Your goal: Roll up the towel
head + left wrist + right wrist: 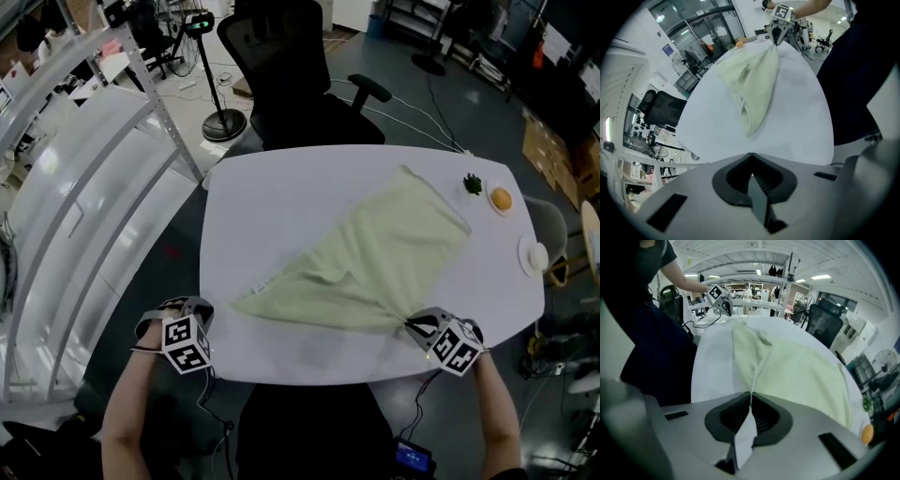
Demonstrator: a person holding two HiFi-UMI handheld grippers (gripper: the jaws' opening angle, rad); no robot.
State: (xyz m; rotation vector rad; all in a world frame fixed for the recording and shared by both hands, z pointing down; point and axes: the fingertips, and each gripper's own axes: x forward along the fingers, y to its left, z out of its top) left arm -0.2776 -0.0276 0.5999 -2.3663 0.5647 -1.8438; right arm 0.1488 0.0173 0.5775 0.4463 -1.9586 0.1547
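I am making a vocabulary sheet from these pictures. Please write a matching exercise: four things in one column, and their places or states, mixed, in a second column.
Things
1. pale green cloth towel
2. small round orange fruit
3. black office chair
4. left gripper

Places or states
A. shut, with nothing in it
B. behind the white table's far edge
C. one corner pinched in the right gripper
D. near the table's far right corner

Pairs: 1-C, 2-D, 3-B, 4-A

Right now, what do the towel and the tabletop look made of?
The towel: soft woven cloth, pale green, matte; it wrinkles and drapes, and the hem looks stitched. The table: hard, smooth white top, probably laminate or plastic; even surface, no grain visible.
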